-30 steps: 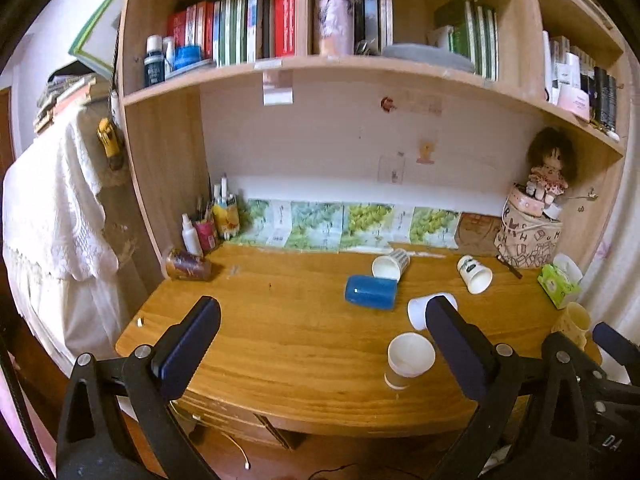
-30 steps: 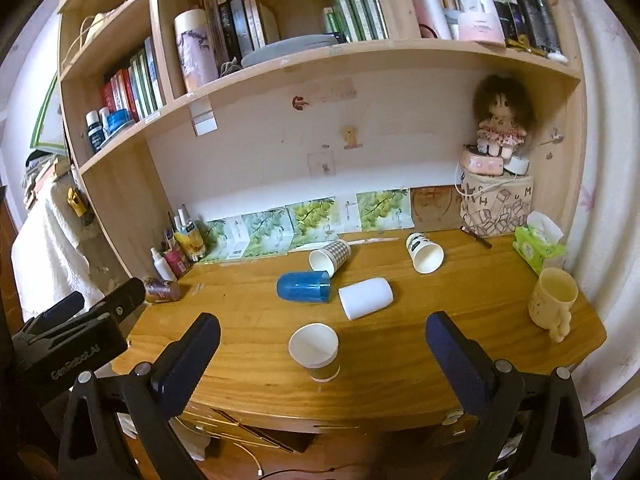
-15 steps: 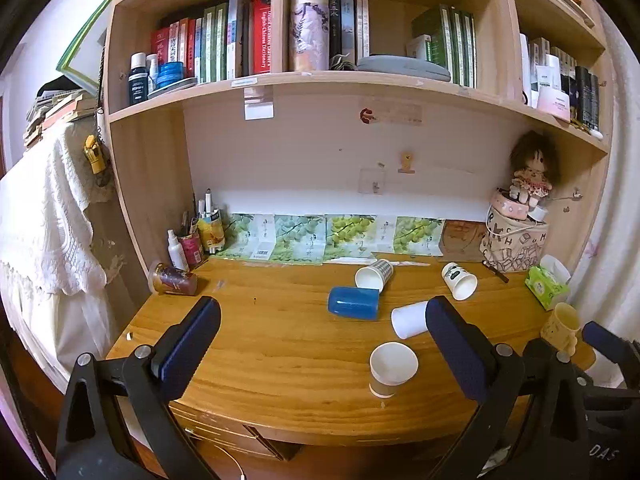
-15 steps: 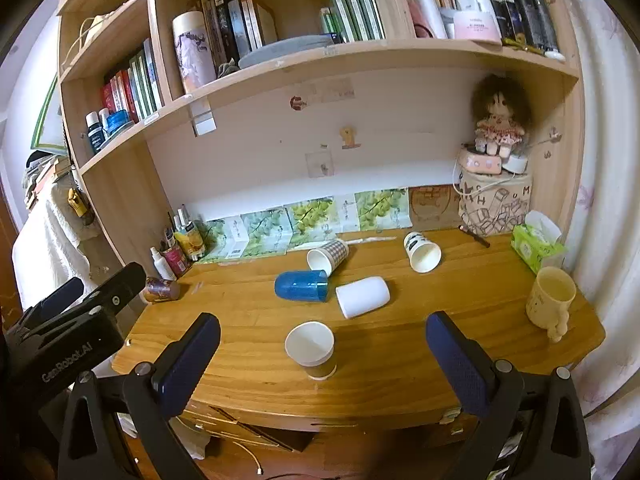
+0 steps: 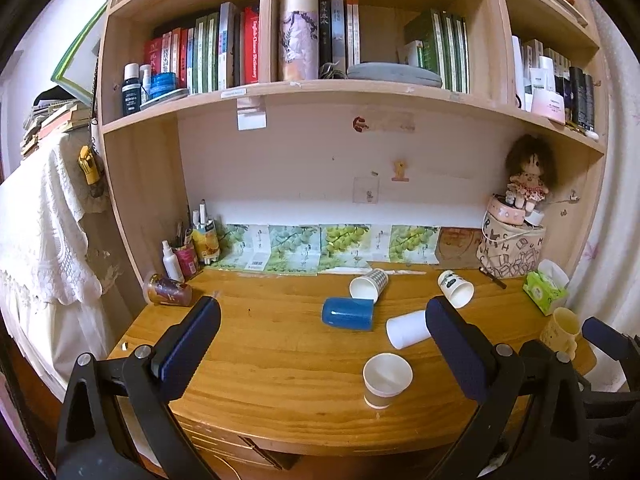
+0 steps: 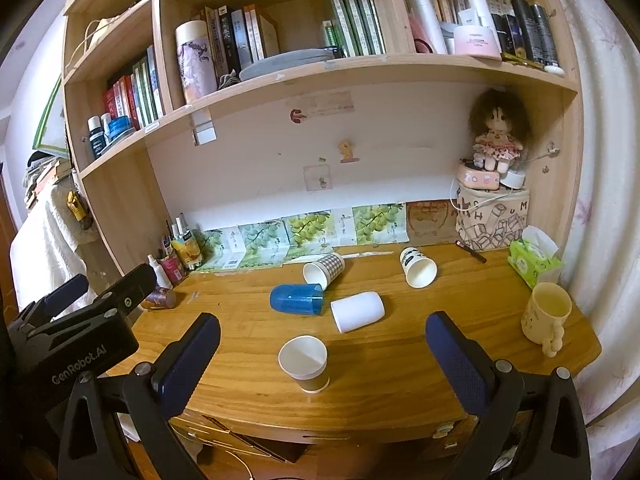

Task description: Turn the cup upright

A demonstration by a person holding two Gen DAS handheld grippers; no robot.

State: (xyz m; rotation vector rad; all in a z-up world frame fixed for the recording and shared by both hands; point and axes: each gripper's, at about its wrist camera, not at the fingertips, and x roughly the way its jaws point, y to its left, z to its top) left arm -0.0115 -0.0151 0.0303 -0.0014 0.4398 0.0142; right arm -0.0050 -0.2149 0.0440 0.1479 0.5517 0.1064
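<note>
Several cups lie on their sides on the wooden desk (image 5: pixel 260 360): a blue cup (image 5: pixel 347 314) (image 6: pixel 296 299), a white cup (image 5: pixel 406 329) (image 6: pixel 357 311), a checked paper cup (image 5: pixel 369 285) (image 6: pixel 324 269) and a printed paper cup (image 5: pixel 456 288) (image 6: pixel 417 267). One paper cup with a brown base (image 5: pixel 387 379) (image 6: pixel 305 363) stands upright near the front edge. My left gripper (image 5: pixel 320 344) and right gripper (image 6: pixel 322 344) are both open and empty, held in front of the desk, apart from all cups.
A yellow mug (image 6: pixel 546 314) stands at the desk's right end by a green tissue pack (image 6: pixel 534 258). Bottles and a can (image 5: pixel 168 289) crowd the left back corner. A bag with a doll (image 6: pixel 494 216) sits at the back right. Bookshelves hang overhead.
Both grippers have drawn back and risen slightly, so the desk and cups look a little farther and lower. No cup has moved.
</note>
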